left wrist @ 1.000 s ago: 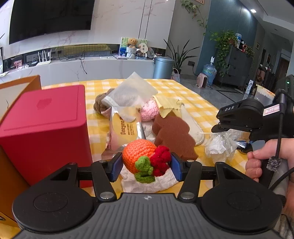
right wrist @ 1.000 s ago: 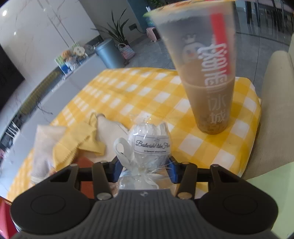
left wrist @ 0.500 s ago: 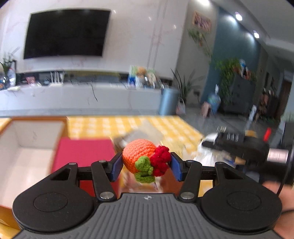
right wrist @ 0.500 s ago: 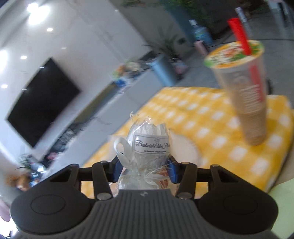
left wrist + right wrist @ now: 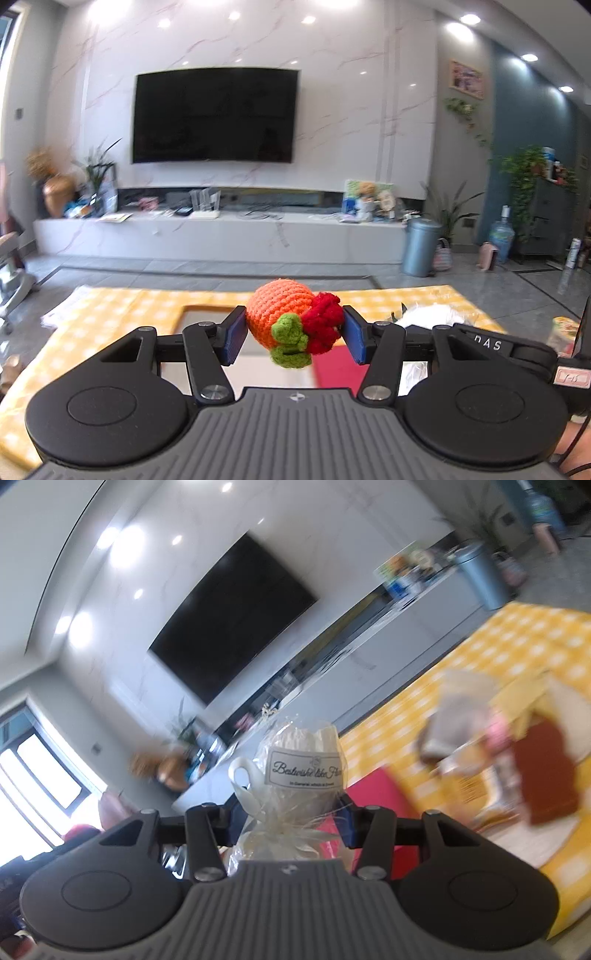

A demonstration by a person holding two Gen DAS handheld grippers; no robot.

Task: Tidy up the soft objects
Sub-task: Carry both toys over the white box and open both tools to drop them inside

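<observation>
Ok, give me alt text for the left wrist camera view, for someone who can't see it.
The left gripper clamps an orange crocheted toy with green and red parts, held above a yellow checked tablecloth. Behind, a large dark TV hangs on a marble wall; the right gripper shows at right.

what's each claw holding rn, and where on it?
Left claw: crochet toy, pinched at its orange and red sides. Right claw: cellophane-wrapped white gift, gripped at its lower sides by the ribbon.
</observation>
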